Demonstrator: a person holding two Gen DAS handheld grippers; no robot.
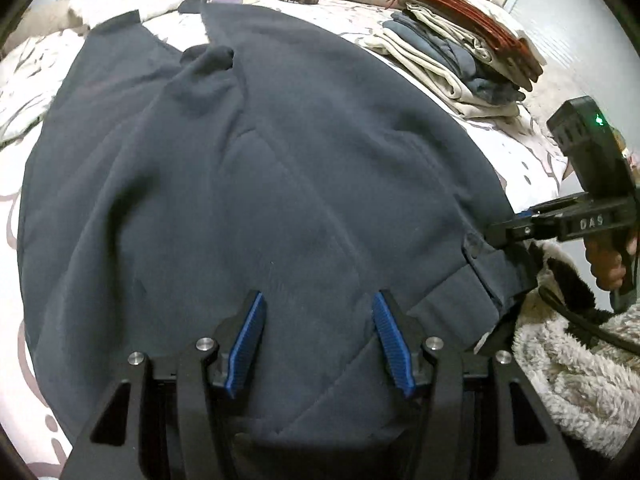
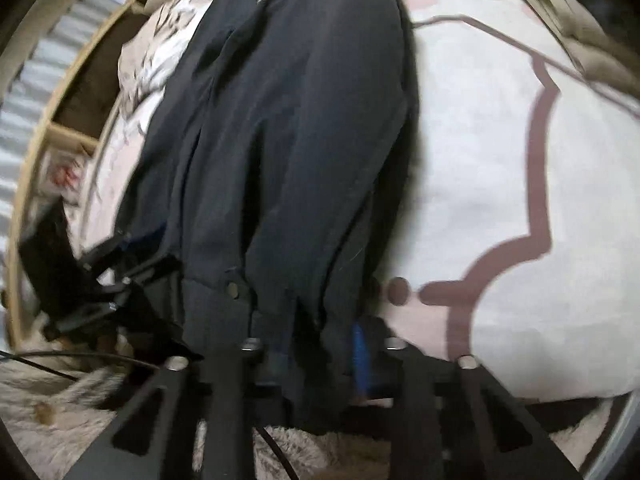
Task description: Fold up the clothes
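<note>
Jaws apparently pinch the rumpled navy trousers (image 1: 248,184).

Dark trousers (image 1: 248,168) — matt, soft fleecy cloth; left tool (image 1: 318,334) — matt black plastic, ribbed blue pads (image 1: 249,340), shiny metal pins.

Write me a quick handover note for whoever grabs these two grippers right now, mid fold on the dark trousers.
Left hand-held gripper: open, hovering over the waist end of the dark trousers, gripping nothing.
Right hand-held gripper: shut on the waistband at the edge beside the button.
Trousers lie spread along the patterned bedspread, legs pointing away, not yet folded.
A stack of folded clothes sits at the far right of the bed.
Left to do: grip the waistband with the left too, fold the trousers, add them to the stack.
</note>
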